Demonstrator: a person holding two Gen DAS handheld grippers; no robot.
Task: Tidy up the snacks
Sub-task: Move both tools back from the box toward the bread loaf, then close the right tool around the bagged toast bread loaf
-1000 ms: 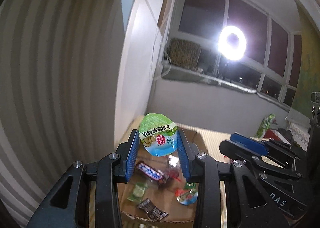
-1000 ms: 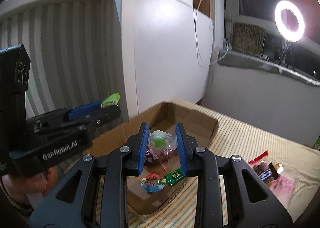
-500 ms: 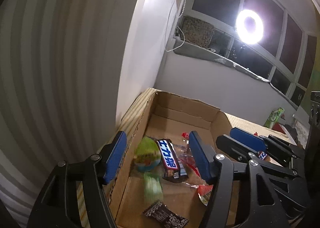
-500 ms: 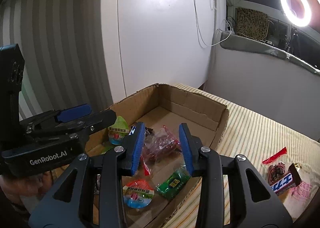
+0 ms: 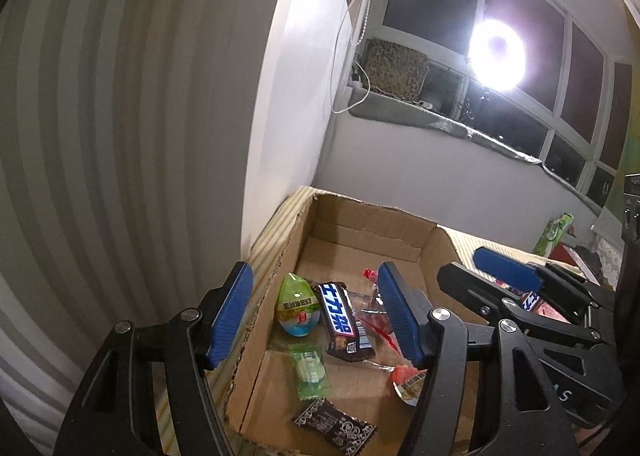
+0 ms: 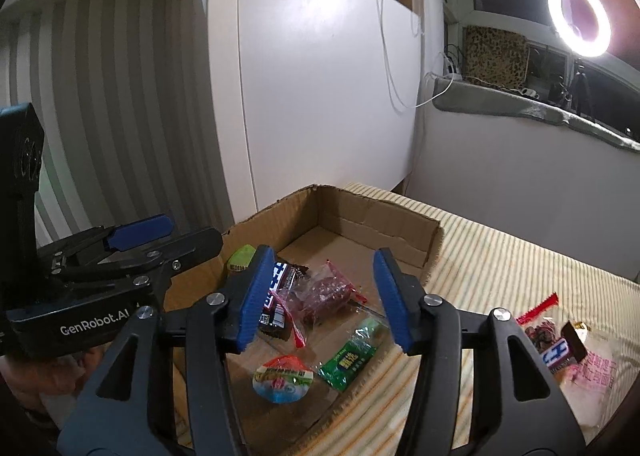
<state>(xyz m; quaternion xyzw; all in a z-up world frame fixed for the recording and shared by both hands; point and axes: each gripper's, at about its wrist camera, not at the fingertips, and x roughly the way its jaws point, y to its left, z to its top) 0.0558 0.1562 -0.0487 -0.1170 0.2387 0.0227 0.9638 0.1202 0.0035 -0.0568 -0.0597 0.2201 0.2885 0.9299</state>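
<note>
Both tools hang over the cardboard box (image 5: pixel 362 226), which sits at the corner of the striped surface where the striped wall meets the white panel. The left tool (image 5: pixel 314 314) has its blue pads spread wide and its jaws are opening, with nothing gripped; below the gap, on the box floor, lie the green jelly cup (image 5: pixel 298 310) and the dark chocolate bar (image 5: pixel 342 322), touching side by side. Nearer the box's near edge are a pale green candy (image 5: pixel 311 370), a black wrapper (image 5: pixel 334 422) and a red-topped cup (image 5: pixel 408 382) half hidden by the right-hand finger.

Over to the right tool (image 6: pixel 320 298): its jaws are opening too, and the pads press on nothing. The clear bag of red sweets (image 6: pixel 326 292) lies loose on the box floor beneath the gap, leaning against the chocolate bar (image 6: pixel 276 296). In front of it sit the red-topped cup (image 6: pixel 282 378) and a green packet (image 6: pixel 352 360), close to the box's near right corner. The green cup (image 6: pixel 240 258) peeks out behind the left-hand finger.

Outside the box, towards the right edge of the striped surface, more snacks wait in a small pile (image 6: pixel 560 344): a red-tipped bag, another chocolate bar and a pink-printed packet. A ring light (image 6: pixel 579 22) glares at the window.
</note>
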